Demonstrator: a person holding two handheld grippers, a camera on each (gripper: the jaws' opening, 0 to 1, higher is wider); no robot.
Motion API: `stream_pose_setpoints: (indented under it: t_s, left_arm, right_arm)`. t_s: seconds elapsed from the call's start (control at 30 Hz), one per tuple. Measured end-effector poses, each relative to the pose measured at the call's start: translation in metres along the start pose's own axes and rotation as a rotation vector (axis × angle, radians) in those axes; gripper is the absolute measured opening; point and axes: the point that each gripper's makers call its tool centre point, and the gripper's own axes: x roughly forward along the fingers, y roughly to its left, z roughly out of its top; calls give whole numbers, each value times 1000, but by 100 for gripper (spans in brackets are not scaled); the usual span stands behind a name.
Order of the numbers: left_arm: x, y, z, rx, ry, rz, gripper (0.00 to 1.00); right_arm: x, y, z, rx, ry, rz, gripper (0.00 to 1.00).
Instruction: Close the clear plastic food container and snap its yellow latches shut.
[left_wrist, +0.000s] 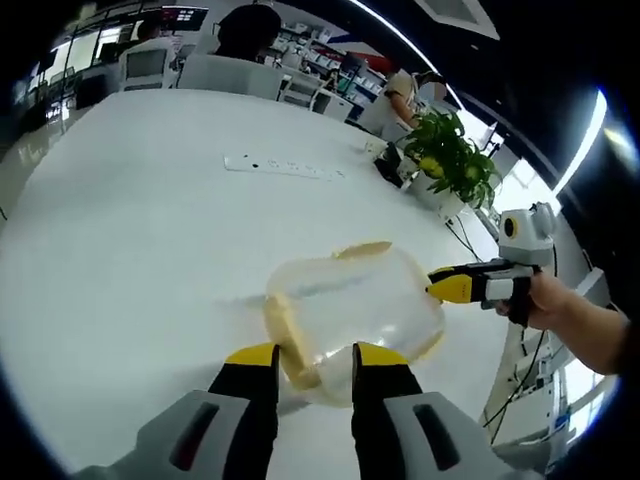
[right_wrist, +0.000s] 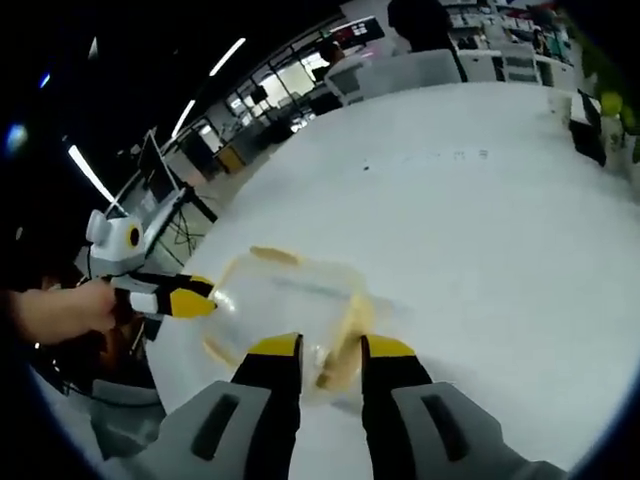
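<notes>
The clear plastic container (left_wrist: 355, 300) lies on the white table (left_wrist: 130, 230) with its lid on and yellow latches around its rim. My left gripper (left_wrist: 316, 354) has its jaws apart at the container's near end, a yellow latch (left_wrist: 296, 362) in the gap. A hand holds my right gripper (left_wrist: 450, 286) at the far right edge of the container. From the right gripper view, my right gripper (right_wrist: 332, 346) also stands open over the container (right_wrist: 290, 298), a latch (right_wrist: 347, 335) between its jaws. My left gripper (right_wrist: 190, 299) touches that container's left side.
A white power strip (left_wrist: 283, 167) lies further back on the table. A potted plant (left_wrist: 452, 158) and dark items stand near the table's right edge. Chairs and a seated person (left_wrist: 247, 30) are at the far end. Bare table (right_wrist: 480, 220) stretches beyond the container.
</notes>
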Motion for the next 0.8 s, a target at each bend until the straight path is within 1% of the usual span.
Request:
stream_pose_setpoints:
  t_s: [0.13, 0.2, 0.23, 0.27, 0.3, 0.33, 0.37, 0.43, 0.47, 0.5, 0.53, 0.57, 0.6, 0.8]
  left_arm:
    - [0, 1, 0, -9, -4, 3, 20]
    - [0, 1, 0, -12, -4, 3, 20]
    - [1, -2, 0, -9, 0, -22, 18]
    - [3, -1, -2, -75, 1, -11, 18]
    - [4, 0, -2, -73, 1, -8, 18]
    - [5, -1, -2, -62, 2, -8, 18]
    - [6, -2, -2, -63, 1, -9, 18]
    - [7, -3, -2, -64, -6, -6, 17]
    - [8, -3, -2, -65, -7, -4, 17]
    - [12, -2, 0, -66, -10, -5, 17]
    - [14, -3, 1, -62, -9, -4, 17]
    - [11, -1, 0, -61, -7, -4, 17]
    - [12, -1, 1, -61, -6, -6, 17]
    - [9, -1, -1, -67, -3, -9, 18]
  right_arm:
    - [0, 1, 0, 33, 2, -3, 18]
    - [0, 1, 0, 34, 4, -2, 18]
    - [0, 1, -1, 42, 8, -4, 18]
    - [0, 1, -1, 47, 9, 1, 18]
    - [1, 1, -2, 63, 19, 5, 18]
    - [1, 1, -1, 72, 14, 4, 18]
    - [3, 2, -3, 115, 10, 11, 18]
    - [4, 0, -3, 134, -1, 21, 17]
    - [5, 8, -9, 159, 20, 67, 17]
    - [9, 5, -14, 230, 1, 53, 18]
    - [11, 6, -17, 269, 5, 65, 18]
    - [11, 4, -18, 217, -15, 52, 19]
    - [10, 5, -19, 199, -13, 53, 19]
    - [12, 5, -17, 206, -6, 57, 20]
